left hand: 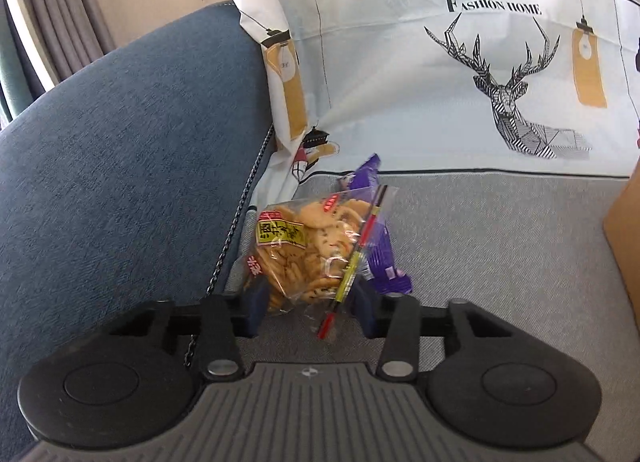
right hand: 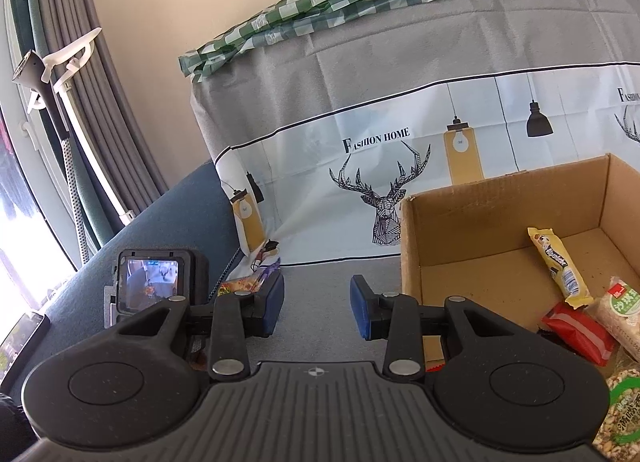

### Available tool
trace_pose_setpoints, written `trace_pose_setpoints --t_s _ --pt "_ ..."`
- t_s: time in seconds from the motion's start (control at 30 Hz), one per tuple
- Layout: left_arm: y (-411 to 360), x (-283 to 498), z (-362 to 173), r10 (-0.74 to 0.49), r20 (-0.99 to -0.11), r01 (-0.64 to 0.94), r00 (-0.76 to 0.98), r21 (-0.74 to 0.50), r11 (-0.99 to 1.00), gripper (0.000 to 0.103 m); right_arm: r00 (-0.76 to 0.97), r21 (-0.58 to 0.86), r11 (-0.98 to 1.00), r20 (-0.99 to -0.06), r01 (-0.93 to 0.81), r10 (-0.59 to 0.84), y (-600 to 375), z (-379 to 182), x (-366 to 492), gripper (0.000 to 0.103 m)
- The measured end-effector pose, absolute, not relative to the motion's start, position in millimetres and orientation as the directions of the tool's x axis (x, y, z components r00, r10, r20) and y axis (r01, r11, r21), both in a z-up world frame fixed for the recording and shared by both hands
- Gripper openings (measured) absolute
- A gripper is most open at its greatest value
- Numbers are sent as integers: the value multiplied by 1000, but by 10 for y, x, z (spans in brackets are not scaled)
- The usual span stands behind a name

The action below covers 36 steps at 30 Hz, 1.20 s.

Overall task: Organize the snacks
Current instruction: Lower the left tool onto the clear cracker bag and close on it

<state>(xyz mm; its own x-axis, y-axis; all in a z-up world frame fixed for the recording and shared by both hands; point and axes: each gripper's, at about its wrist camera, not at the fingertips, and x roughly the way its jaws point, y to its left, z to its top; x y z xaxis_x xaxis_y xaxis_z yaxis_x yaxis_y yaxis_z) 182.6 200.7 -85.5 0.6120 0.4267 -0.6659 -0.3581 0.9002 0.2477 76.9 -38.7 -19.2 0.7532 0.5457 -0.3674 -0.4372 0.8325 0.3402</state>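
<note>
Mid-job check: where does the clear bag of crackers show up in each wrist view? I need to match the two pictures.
Left wrist: the clear cracker bag sits centre frame, between the left gripper's fingers, lying over a purple packet.
Right wrist: only a sliver of it shows, lower left, behind the right gripper's left finger.
Shared landmark: the deer print under "FASHION HOME" on the cloth behind.

Purple packet [left hand: 380,250] mostly behind cracker bag [left hand: 308,250]; green-labelled snack [right hand: 624,422] cut off.

A home living room: blue sofa [left hand: 120,142], gray window curtains [right hand: 116,134], printed deer throw [left hand: 480,82].
</note>
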Motion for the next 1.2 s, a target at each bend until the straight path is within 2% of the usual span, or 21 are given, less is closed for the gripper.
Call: trace_pose_setpoints --t_s 0.07,0.47,0.63,0.8,1.2 --pt "2001 1833 -839 410 -678 -357 610 226 906 38 751 336 833 -371 -441 547 -362 -202 773 39" --pt "1780 1562 -596 158 -749 -214 643 23 977 36 760 291 840 -361 -458 540 -314 -192 738 39" --pt "1837 1137 -389 89 -776 -305 624 -137 943 35 759 284 839 -360 -464 542 -316 -184 689 39" --pt "1897 681 -394 37 -827 -403 561 -234 885 34 751 267 830 -354 -490 557 -314 -149 609 39" --pt "2204 647 -755 -42 -897 -514 440 -290 807 35 733 208 813 -355 -544 581 -274 -103 449 39"
